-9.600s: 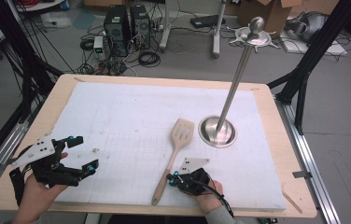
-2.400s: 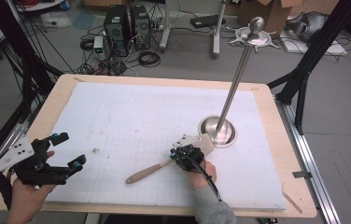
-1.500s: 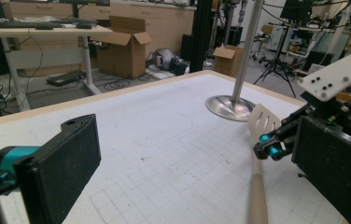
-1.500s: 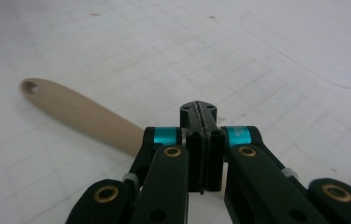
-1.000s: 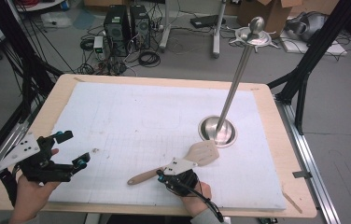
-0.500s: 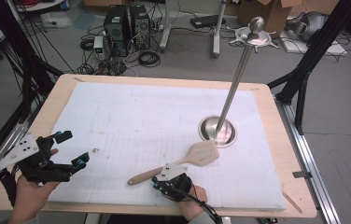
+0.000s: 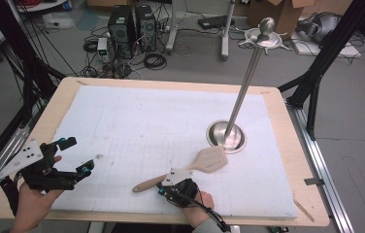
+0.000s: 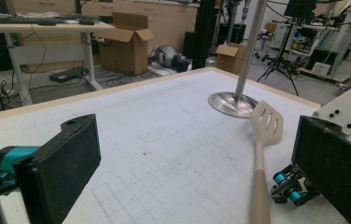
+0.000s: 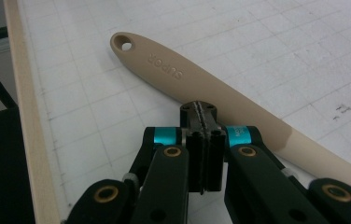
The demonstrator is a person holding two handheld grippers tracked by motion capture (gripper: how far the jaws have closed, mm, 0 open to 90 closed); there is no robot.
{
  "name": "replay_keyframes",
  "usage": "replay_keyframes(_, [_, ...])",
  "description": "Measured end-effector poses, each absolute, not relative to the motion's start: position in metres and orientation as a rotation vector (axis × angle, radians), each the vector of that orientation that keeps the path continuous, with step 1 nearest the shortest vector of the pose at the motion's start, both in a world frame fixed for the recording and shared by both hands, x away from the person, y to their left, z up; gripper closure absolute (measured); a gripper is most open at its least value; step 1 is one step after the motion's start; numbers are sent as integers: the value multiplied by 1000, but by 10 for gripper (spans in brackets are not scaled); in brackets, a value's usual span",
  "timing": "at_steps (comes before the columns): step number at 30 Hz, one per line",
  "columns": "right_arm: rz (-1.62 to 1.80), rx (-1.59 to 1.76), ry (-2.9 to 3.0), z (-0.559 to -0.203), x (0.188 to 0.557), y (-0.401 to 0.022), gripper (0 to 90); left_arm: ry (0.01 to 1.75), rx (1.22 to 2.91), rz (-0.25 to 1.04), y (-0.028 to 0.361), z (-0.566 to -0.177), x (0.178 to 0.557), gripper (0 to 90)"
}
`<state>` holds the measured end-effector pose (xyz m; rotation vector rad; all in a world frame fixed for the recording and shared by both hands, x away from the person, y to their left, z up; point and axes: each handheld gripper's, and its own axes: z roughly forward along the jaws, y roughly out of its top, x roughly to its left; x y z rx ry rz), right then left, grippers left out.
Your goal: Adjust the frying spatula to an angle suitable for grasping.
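High view: spatula point(image 7: 190, 170) lies flat on the white gridded mat point(image 7: 161, 126) covering the wooden surface point(image 7: 287, 145), near the front edge, a bit right of centre. Its slotted blade points up-right toward the round steel base point(image 7: 226, 137) of a tall metal stand point(image 7: 246, 82), close to it but not touching; the handle end points down-left. Right claw point(image 7: 168, 187) sits just in front of the handle's middle, jaws pressed together, hand behind it at the front edge. Left claw point(image 7: 76, 155) is well apart at the front-left corner, jaws spread wide, nothing between them. Floor beyond the surface: computer towers point(image 7: 129, 22), cables, cardboard box point(image 7: 275, 12).

Left gripper view: both black jaws stand wide at the frame sides, bare mat between. Spatula point(image 8: 260, 154) runs from the bottom edge up to its slotted blade, which ends just short of the stand base point(image 8: 233, 103). Right claw point(image 8: 288, 189) shows just beside the handle. Boxes and desks in the background.

Right gripper view: right claw point(image 9: 200, 112) tips closed against each other, nothing held. The spatula handle point(image 9: 201, 84) crosses diagonally just past the tips, hanging hole at upper left, raised lettering visible; whether tips touch it, can't tell. Surface edge point(image 9: 24, 116) runs along the left.
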<state>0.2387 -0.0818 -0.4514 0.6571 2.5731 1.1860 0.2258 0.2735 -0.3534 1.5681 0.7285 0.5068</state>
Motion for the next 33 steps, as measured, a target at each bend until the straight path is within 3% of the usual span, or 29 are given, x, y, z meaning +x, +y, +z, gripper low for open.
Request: replay_keyframes(33, [1198, 706, 2511, -448, 255, -63, 900, 740, 1583, 515, 277, -356, 223, 18])
